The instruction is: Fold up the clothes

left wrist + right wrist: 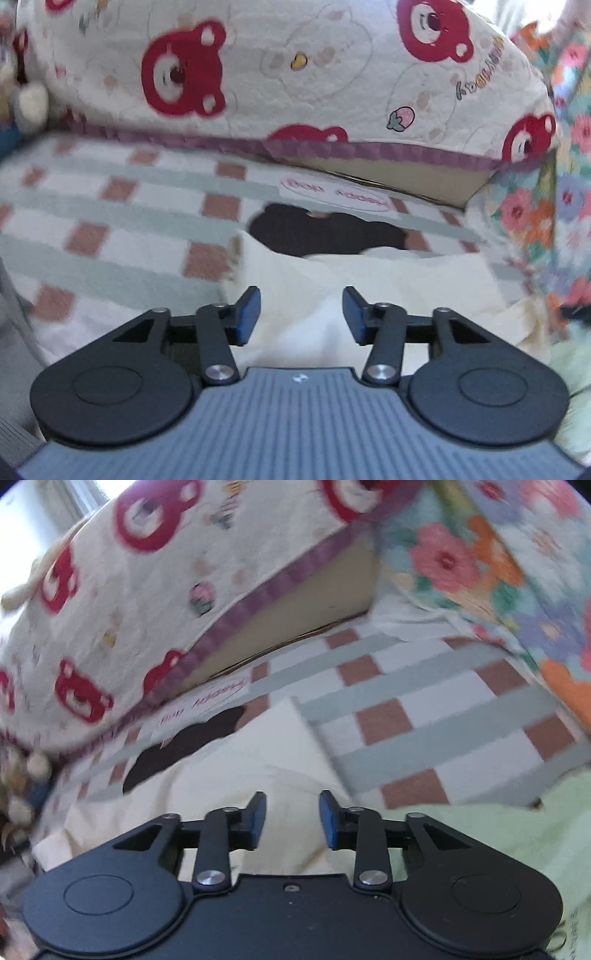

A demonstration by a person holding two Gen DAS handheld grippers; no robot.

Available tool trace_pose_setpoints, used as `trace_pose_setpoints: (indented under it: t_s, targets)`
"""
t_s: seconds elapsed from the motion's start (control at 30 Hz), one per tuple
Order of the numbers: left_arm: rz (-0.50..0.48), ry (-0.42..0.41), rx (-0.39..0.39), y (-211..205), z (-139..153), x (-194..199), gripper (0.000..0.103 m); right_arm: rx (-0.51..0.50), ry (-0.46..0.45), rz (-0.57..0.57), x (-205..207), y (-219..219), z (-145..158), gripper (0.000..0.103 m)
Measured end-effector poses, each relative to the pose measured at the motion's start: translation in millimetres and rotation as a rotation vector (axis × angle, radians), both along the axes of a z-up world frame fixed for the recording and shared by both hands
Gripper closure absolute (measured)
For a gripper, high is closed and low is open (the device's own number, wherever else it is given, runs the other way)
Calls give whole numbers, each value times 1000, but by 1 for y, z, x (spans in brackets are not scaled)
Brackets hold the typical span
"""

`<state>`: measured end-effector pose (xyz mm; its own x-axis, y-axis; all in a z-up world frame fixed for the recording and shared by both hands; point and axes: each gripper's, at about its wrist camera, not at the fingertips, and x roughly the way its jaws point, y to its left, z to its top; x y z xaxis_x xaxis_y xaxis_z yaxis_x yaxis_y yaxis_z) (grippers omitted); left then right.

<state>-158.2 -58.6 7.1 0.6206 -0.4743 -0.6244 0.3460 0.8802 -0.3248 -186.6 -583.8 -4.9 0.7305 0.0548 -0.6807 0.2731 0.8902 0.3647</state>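
The cream garment (369, 280) lies flat on the checked blanket (122, 221), low in the middle of both views, apparently between folds; the next move calls for picking a fresh edge. The left gripper (301, 314) and the right gripper (292, 819) are both parted and empty above the cloth.

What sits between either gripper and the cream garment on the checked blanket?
Nothing visible. The left gripper and right gripper are both open right over the cream garment, with no object between their pads and the cloth.
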Motion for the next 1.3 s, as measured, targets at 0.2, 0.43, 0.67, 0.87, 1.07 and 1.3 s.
trace_pose_setpoints:
  t_s: [0.2, 0.43, 0.67, 0.87, 1.07, 1.3]
  targets:
    - [-94, 89, 138, -59, -9, 6, 44, -374, 90, 227, 42, 65, 10, 51]
    - [-32, 164, 252, -55, -37, 2, 43, -613, 127, 364, 50, 94, 3, 49]
    - [57, 223, 200, -35, -48, 8, 41, -612, 185, 336, 58, 92, -15, 44]
    - [1, 241, 226, -45, -73, 14, 41, -609, 256, 368, 61, 76, -34, 48]
    - [-112, 80, 243, -59, -46, 1, 94, -521, 86, 309, 45, 46, -4, 100]
    - [31, -166, 24, 2, 43, -31, 95, -351, -284, 92, -23, -8, 51, 99]
